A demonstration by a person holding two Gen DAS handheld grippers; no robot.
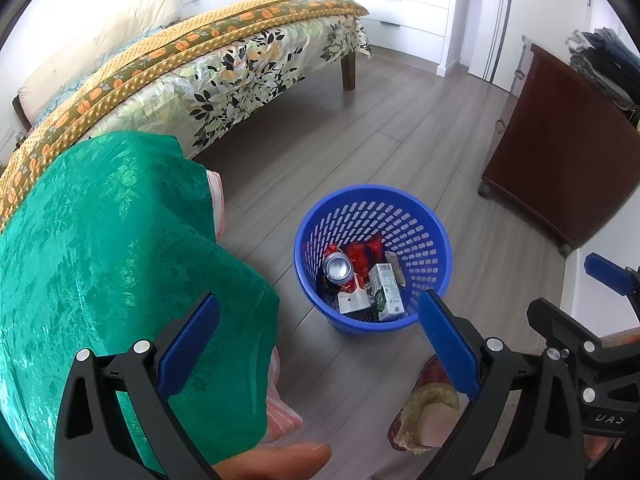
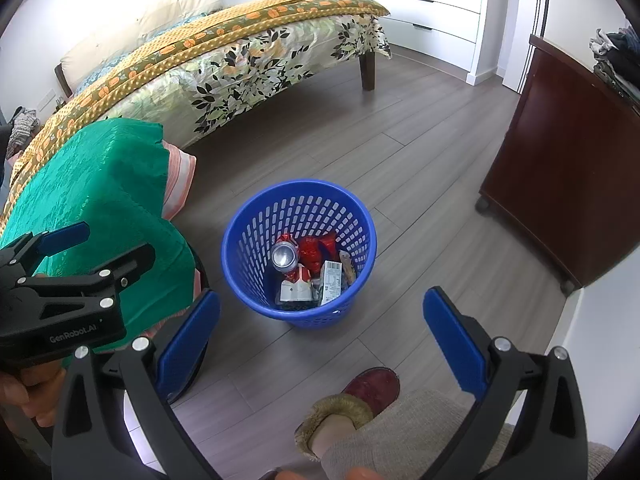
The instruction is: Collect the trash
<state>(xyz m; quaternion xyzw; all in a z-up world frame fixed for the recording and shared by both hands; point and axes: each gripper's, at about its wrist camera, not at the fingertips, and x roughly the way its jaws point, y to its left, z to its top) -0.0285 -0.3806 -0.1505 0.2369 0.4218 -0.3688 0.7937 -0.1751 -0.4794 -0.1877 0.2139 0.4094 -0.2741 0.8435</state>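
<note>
Grey wood-plank floor (image 2: 400, 152). Bed (image 2: 224, 68) w/ floral sheet, yellow-orange blanket, cream headboard (image 2: 140, 28) at left. Dark red-brown cabinet (image 2: 568, 168) at right, clothes pile (image 2: 616, 52) on top. White walls, white door (image 1: 494, 20); bright daylight.

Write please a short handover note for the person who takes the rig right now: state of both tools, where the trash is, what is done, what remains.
Left tool: open, holds nothing.
Right tool: open, holds nothing.
Both hang above the blue basket on the wood floor, between the bed and the brown cabinet.
Done: the basket holds a can, red wrappers and two small cartons.
Left: no loose trash shows on the visible floor; check outside these views.
</note>
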